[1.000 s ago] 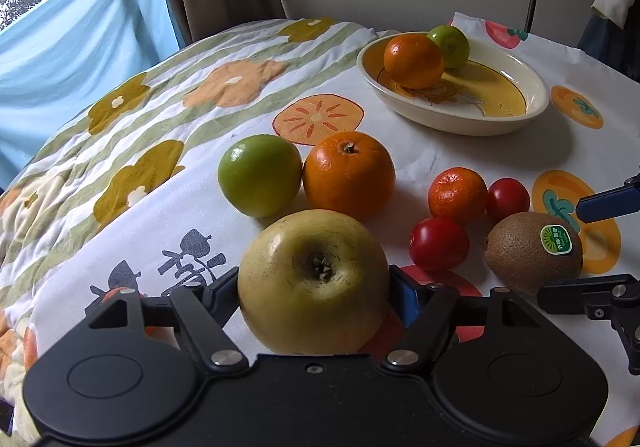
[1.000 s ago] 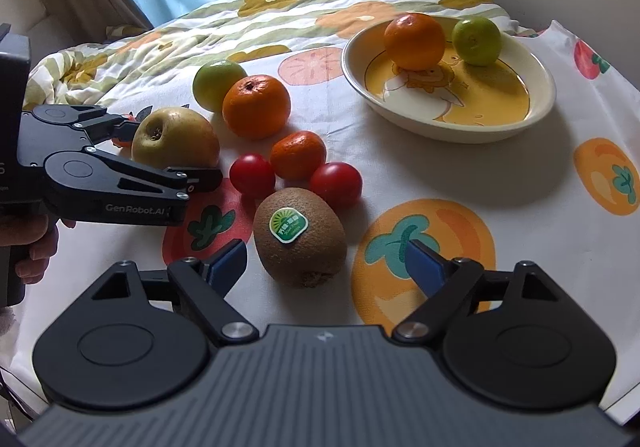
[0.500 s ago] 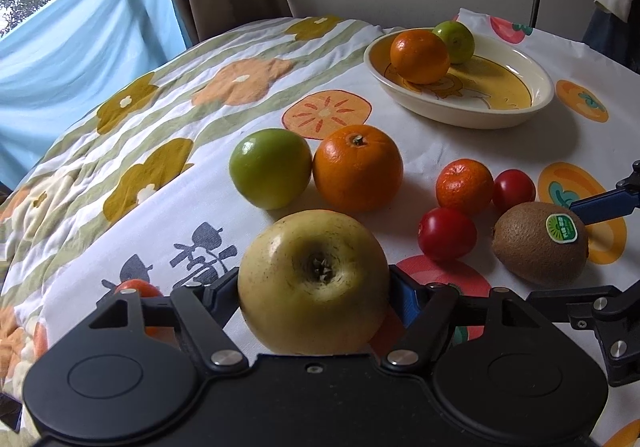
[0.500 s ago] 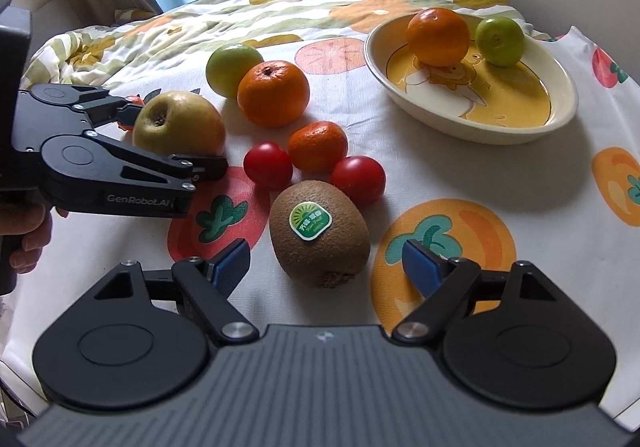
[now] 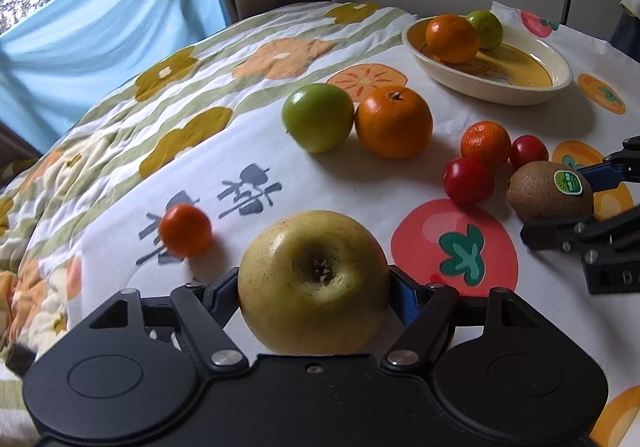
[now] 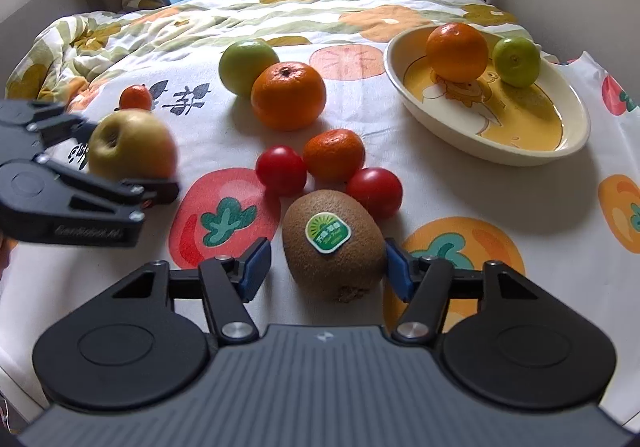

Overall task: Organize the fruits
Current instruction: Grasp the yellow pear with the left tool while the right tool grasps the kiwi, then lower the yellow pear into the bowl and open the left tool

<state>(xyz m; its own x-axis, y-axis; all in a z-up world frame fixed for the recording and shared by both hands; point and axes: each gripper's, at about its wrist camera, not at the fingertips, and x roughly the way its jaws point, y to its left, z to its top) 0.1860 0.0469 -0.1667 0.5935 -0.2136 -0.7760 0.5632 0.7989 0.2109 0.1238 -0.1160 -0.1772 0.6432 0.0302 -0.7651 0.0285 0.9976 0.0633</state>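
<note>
My left gripper [image 5: 314, 291] is shut on a big yellow apple [image 5: 314, 283], both blue pads pressed to its sides; the right wrist view shows that apple [image 6: 130, 145] at the far left. A brown kiwi [image 6: 334, 243] with a green sticker lies on the cloth between the jaws of my right gripper [image 6: 326, 267]. Those jaws are closing: the right pad is at the kiwi's skin, while a small gap shows at the left pad. A cream bowl [image 6: 400, 79] at the back right holds an orange [image 6: 456, 51] and a small green fruit [image 6: 516, 61].
Loose on the flowered cloth [image 6: 460, 187] lie a green apple [image 6: 248, 65], a large orange [image 6: 288, 95], a mandarin [image 6: 334, 153], two cherry tomatoes [image 6: 280, 169] [image 6: 374, 191] and a tiny mandarin [image 6: 136, 97]. A wall and curtains stand behind the table.
The right jaws have narrowed around the kiwi. My left gripper has carried the yellow apple leftward, away from the other fruit, which brings the tiny mandarin into its view.
</note>
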